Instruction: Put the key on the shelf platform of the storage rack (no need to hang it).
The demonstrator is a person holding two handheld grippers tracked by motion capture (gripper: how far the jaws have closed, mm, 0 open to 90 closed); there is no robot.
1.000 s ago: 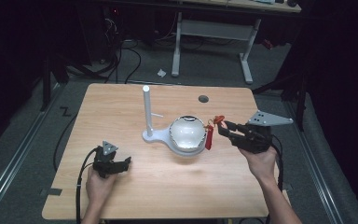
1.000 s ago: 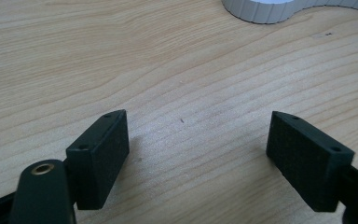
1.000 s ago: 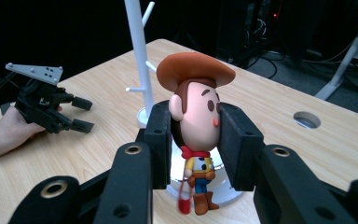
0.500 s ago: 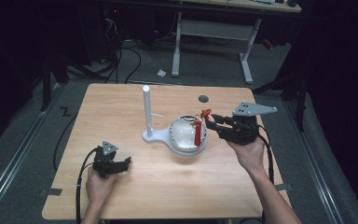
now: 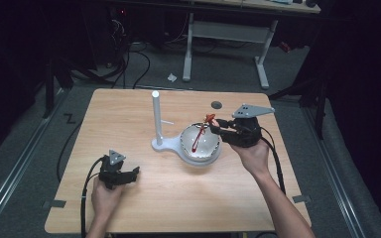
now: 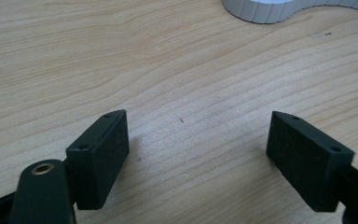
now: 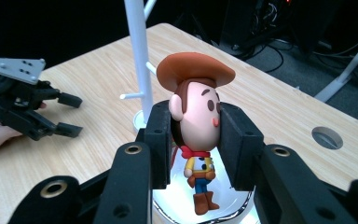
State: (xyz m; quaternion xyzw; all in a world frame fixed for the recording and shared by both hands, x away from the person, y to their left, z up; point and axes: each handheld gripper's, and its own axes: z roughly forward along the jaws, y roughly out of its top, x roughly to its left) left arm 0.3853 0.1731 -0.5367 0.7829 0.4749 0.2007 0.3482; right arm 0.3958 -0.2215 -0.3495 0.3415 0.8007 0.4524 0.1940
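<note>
so: right gripper (image 7: 193, 140) clamped on cowboy figure (image 7: 196, 126) by the head, above white bowl (image 5: 200, 147) | left gripper (image 6: 196, 154) wide open, empty | risk: slipping from round head, tipping bowl

- The right gripper (image 7: 195, 140) clamped a cowboy figure (image 7: 196, 126) by its head, one black pad pressing on each side.
- The figure hung upright over a white bowl (image 7: 186, 205), its boots seemingly just above the bottom.
- A white stand (image 7: 139, 51) rose behind, a short peg jutting from its post.
- The left gripper (image 7: 67, 114) sat at the far left on the wooden table (image 7: 284, 107), jaws apart.
- A round hole (image 7: 326, 137) marked the tabletop at right.
</note>
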